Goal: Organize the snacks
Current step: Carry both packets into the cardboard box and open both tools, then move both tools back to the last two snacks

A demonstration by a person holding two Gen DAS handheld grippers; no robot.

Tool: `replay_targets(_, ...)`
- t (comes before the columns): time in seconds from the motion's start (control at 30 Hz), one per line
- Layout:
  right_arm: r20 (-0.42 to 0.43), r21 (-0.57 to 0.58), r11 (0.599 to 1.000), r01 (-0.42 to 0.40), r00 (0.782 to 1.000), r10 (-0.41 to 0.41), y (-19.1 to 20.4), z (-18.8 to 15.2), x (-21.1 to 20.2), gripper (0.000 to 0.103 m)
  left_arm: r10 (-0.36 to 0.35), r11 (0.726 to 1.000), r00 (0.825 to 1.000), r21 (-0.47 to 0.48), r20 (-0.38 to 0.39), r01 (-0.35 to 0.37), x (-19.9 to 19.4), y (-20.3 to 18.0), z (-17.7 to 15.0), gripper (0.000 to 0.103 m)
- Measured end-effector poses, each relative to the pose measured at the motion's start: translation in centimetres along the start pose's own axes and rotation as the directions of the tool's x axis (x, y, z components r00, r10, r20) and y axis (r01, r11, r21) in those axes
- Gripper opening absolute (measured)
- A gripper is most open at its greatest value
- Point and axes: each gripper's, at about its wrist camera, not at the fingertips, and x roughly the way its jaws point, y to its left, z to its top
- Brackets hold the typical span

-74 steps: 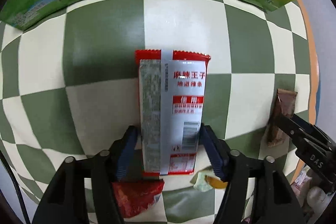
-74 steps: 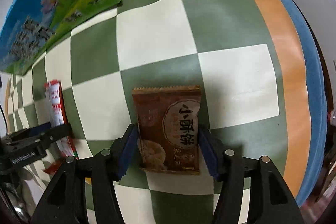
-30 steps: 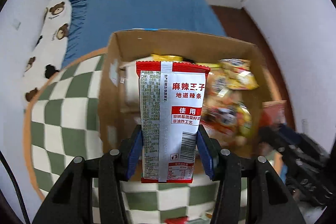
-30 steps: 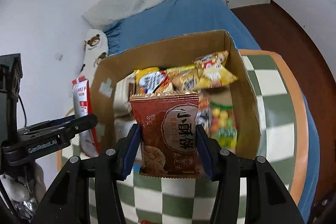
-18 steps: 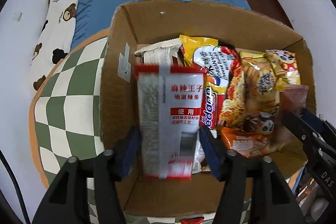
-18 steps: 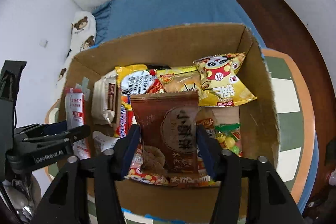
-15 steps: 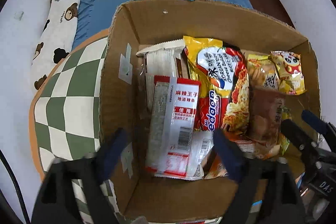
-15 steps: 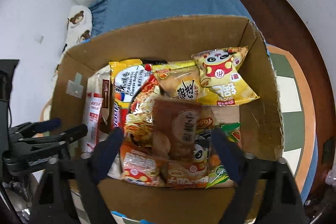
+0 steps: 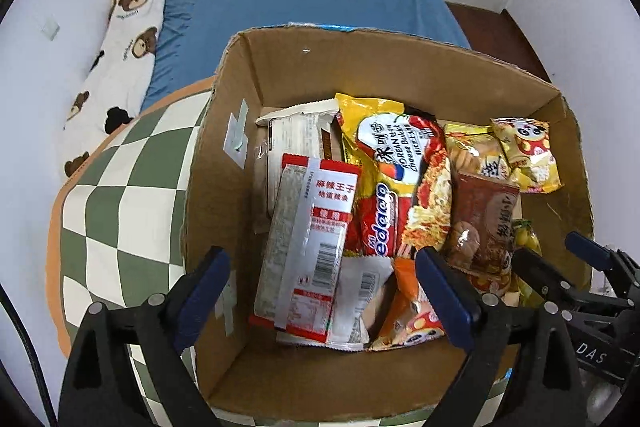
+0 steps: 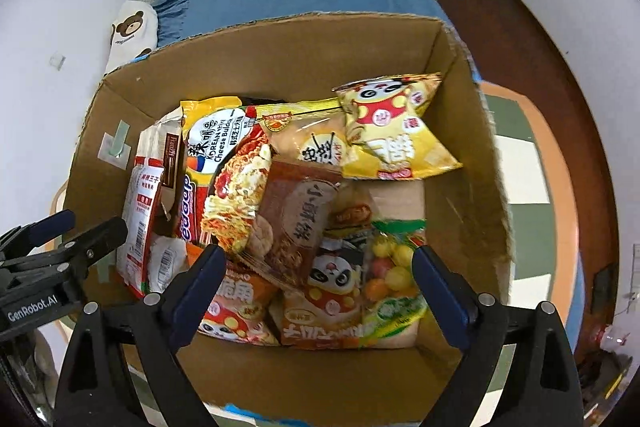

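The open brown cardboard box (image 9: 280, 67) stands on the green-and-cream checked surface (image 9: 120, 195) and serves as the landmark here. Just inside its left wall lies the long red-and-white foil packet with a barcode (image 9: 312, 247), flat on other wrappers; the left gripper (image 9: 320, 291) hangs above it with its jaws opening wide, the packet below them but free of the pads. Right of that packet is a yellow-and-red instant noodle bag (image 9: 396, 187), and right again, near the box's middle, the brown biscuit pouch with a round label (image 10: 296, 223) lies tilted on the heap. The right gripper (image 10: 316, 287) hovers over it, jaws likewise opening wide and pressing on nothing. Toward the box's right wall sit a yellow panda-print snack bag (image 10: 392, 131) and a green bag of coloured balls (image 10: 392, 275). These packs look light, soft and crinkly, their film probably slick and their contents likely to crush, so I judge a hold is best taken across the narrow width near a sealed end, with mild pressure. Much stays unclear: the box floor is buried under wrappers, the lower packs show only edges, a whitish wrapper (image 9: 296, 135) behind the red-and-white packet is half covered, and the near box wall is cut off by the gripper arms in both views.
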Motion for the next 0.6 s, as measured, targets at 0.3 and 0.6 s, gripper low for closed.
replay_targets(0.3,0.112,-0.029,0.998,0.047,0.993,-0.044,-0.2,-3.2,-4.6,0.096,-0.019,0.999,0.992,-0.031,0.124,0.023,-4.4,-1.1,-3.6,0.095)
replay_targets(0.6,0.236,-0.027,0.999,0.043,0.971,-0.035,-0.1,-6.7,-11.1,0.096,-0.024,1.000,0.965,-0.010,0.260,0.028,-10.8,-2.5,-7.4,0.095)
